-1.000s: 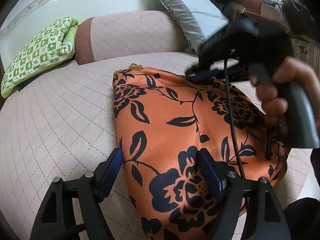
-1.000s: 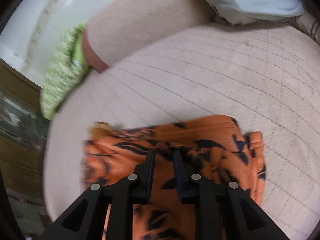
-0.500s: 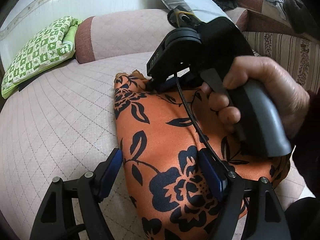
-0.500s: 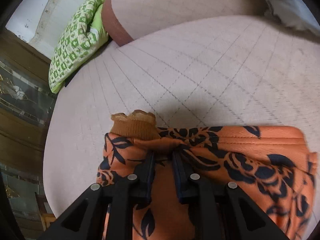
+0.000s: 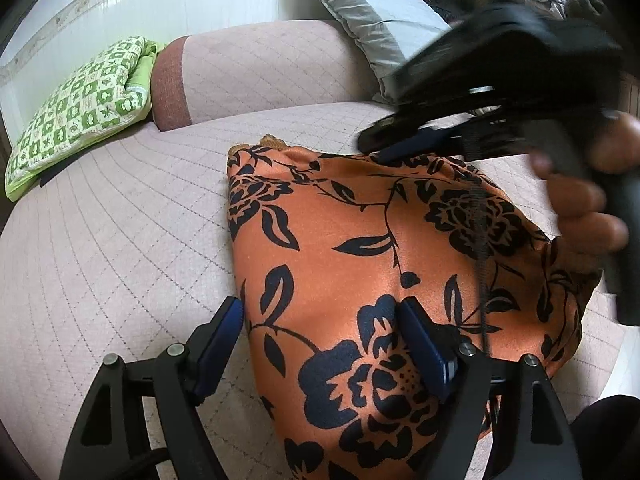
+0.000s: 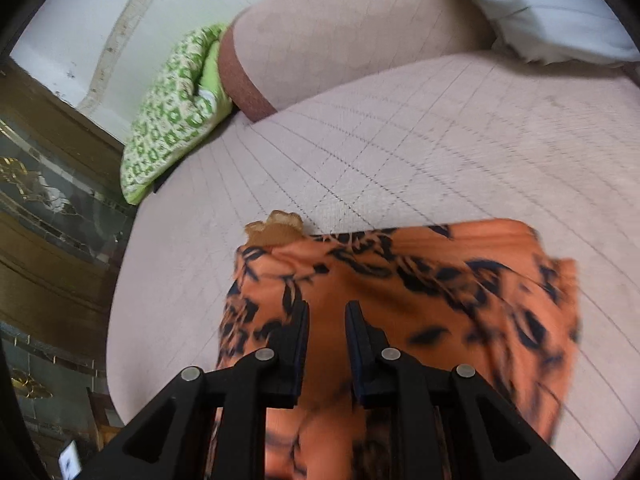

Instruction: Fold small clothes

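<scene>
An orange garment with a black flower print (image 5: 360,248) lies folded on the pale quilted sofa seat (image 5: 100,240). A tan lace trim (image 6: 276,226) sticks out at its far left corner. My left gripper (image 5: 320,344) is open, low over the garment's near left edge, with one finger on the seat and one on the cloth. My right gripper (image 6: 326,320) has its jaws slightly apart and holds nothing, just above the garment. In the left wrist view it (image 5: 380,148) hovers over the garment's far edge, held by a hand (image 5: 580,208).
A green and white patterned cushion (image 5: 80,100) lies at the far left of the sofa. A grey pillow (image 5: 372,12) leans at the back right. The sofa backrest (image 5: 260,68) runs behind. A dark wood and glass cabinet (image 6: 40,240) stands left of the sofa.
My right gripper has let go of the garment's top edge and drawn back to the right, lifting off the cloth. The left gripper has stayed still and open.
</scene>
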The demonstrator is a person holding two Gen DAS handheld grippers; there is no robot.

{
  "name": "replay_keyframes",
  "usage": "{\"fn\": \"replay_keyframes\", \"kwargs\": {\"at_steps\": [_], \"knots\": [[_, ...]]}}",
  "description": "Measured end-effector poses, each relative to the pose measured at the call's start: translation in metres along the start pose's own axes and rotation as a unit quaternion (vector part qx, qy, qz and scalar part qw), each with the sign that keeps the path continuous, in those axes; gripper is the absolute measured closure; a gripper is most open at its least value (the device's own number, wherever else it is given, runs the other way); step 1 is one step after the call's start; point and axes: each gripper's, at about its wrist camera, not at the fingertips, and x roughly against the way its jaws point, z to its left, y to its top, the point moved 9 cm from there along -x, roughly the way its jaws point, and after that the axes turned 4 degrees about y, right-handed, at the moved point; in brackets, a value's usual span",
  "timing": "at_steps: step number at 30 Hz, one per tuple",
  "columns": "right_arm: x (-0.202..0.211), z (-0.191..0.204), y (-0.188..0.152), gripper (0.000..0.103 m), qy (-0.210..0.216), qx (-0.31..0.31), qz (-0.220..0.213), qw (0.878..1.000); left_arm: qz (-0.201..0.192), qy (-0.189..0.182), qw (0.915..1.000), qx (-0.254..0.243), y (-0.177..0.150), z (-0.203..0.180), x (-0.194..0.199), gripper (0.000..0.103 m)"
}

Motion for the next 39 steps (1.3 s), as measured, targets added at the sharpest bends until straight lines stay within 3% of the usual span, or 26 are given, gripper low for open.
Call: {"fn": "replay_keyframes", "kwargs": {"at_steps": [7,12,14,17,27,39], "knots": [[0.045,-0.011,-0.050,0.082,-0.025,0.011,0.001,1.000,-0.001,0.003,1.0000,-0.001,-0.002,-0.001,0.001,0.022],[0.047,-0.037,-0.091,0.082,-0.080,0.007,0.025,0.996,0.000,0.003,1.0000,0.000,-0.003,-0.001,0.001,0.022],[0.039,-0.045,-0.105,0.081,-0.080,0.005,0.030,0.996,0.002,0.004,1.0000,-0.002,-0.003,-0.002,0.000,0.022],[0.039,-0.047,-0.108,0.082,-0.084,0.015,0.012,0.996,0.000,0.004,1.0000,-0.003,-0.003,-0.001,0.000,0.022],[0.067,-0.042,-0.118,0.081,-0.078,-0.003,0.021,0.997,0.004,0.001,1.0000,0.003,-0.002,0.000,-0.003,0.022],[0.064,-0.053,-0.125,0.081,-0.054,-0.032,0.028,0.998,0.004,-0.004,0.9999,0.009,0.000,0.003,-0.001,0.021]]}}
